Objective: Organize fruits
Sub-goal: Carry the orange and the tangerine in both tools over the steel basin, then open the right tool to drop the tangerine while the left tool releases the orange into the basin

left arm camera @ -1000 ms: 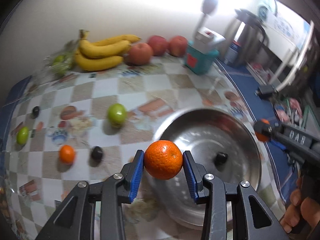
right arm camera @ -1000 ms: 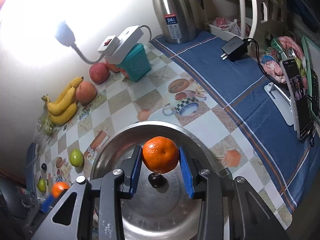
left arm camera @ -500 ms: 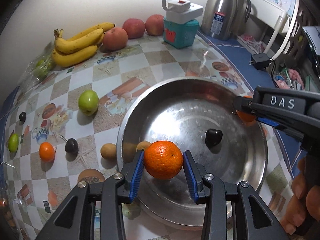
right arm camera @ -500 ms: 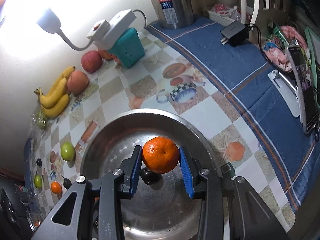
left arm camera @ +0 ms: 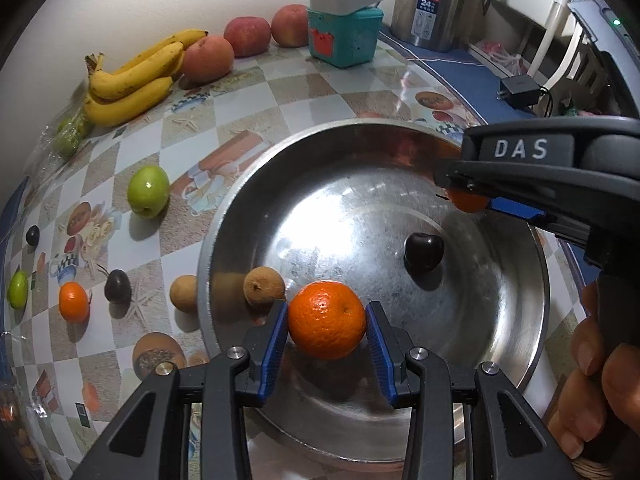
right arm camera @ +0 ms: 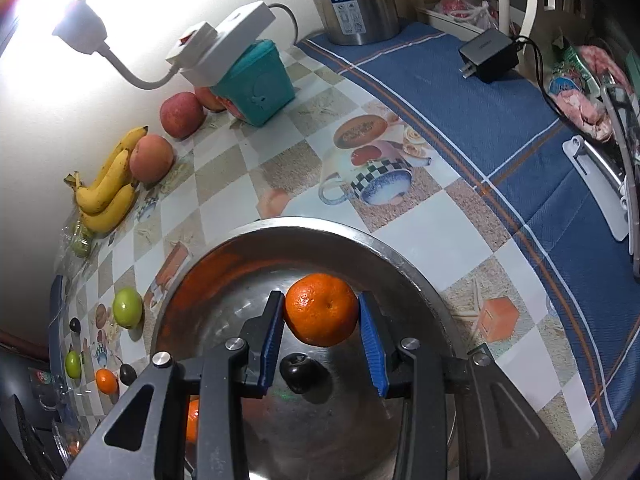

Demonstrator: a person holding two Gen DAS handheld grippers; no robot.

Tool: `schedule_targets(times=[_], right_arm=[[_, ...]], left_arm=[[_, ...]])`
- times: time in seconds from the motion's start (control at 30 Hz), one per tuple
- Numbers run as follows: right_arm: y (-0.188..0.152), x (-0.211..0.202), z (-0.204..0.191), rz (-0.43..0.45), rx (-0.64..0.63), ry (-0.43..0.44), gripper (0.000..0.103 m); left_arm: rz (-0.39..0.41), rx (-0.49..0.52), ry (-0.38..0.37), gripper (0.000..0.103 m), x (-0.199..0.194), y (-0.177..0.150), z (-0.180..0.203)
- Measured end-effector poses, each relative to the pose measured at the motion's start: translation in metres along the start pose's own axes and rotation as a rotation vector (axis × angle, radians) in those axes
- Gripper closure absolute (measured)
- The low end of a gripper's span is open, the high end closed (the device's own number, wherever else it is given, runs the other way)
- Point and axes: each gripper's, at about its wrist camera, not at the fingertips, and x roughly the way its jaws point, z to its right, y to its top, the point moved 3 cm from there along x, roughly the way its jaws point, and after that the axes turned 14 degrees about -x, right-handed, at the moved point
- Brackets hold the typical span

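My left gripper (left arm camera: 327, 320) is shut on an orange mandarin (left arm camera: 327, 320) and holds it just over the near part of a steel bowl (left arm camera: 532, 264). My right gripper (right arm camera: 320, 312) is shut on a second mandarin (right arm camera: 320, 309) above the same bowl (right arm camera: 420, 276). From the left wrist view that right gripper (left arm camera: 472, 202) reaches in from the right, a sliver of its mandarin showing. A dark plum (left arm camera: 423, 252) and a small brown fruit (left arm camera: 263, 288) lie inside the bowl.
On the checkered cloth left of the bowl lie a green apple (left arm camera: 148, 191), a small mandarin (left arm camera: 73, 301), a dark plum (left arm camera: 117, 286), a brown fruit (left arm camera: 183, 293) and a lime-green fruit (left arm camera: 18, 289). Bananas (left arm camera: 132, 84), peaches, a teal box (left arm camera: 344, 36) and a steel kettle (left arm camera: 436, 4) line the back.
Both grippers have sunk toward the bowl with their mandarins. The left one has also travelled from the bowl's left edge to over its inside, so the bowl looks larger.
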Motion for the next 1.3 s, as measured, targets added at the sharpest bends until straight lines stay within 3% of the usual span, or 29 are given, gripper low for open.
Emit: schedule_targets(times=[0.5, 0.87, 1.0, 1.3], right_arm=[[-0.005, 0.012, 0.01, -0.017, 0.064, -0.004, 0.064], [-0.005, 0.011, 0.005, -0.038, 0.044, -0.026, 0.064], [-0.002, 0.004, 0.003, -0.021, 0.034, -0.038, 0.06], [0.007, -0.026, 0.002, 0.036, 0.015, -0.044, 0.057]], left_arm=[[-0.015, -0.015, 0.001, 0.061, 0.009, 0.001, 0.0], [-0.019, -0.019, -0.008, 0.06, 0.01, 0.001, -0.001], [-0.018, -0.027, -0.02, 0.049, 0.008, 0.002, -0.001], [0.017, -0.047, -0.071, 0.044, -0.009, 0.008, -0.001]])
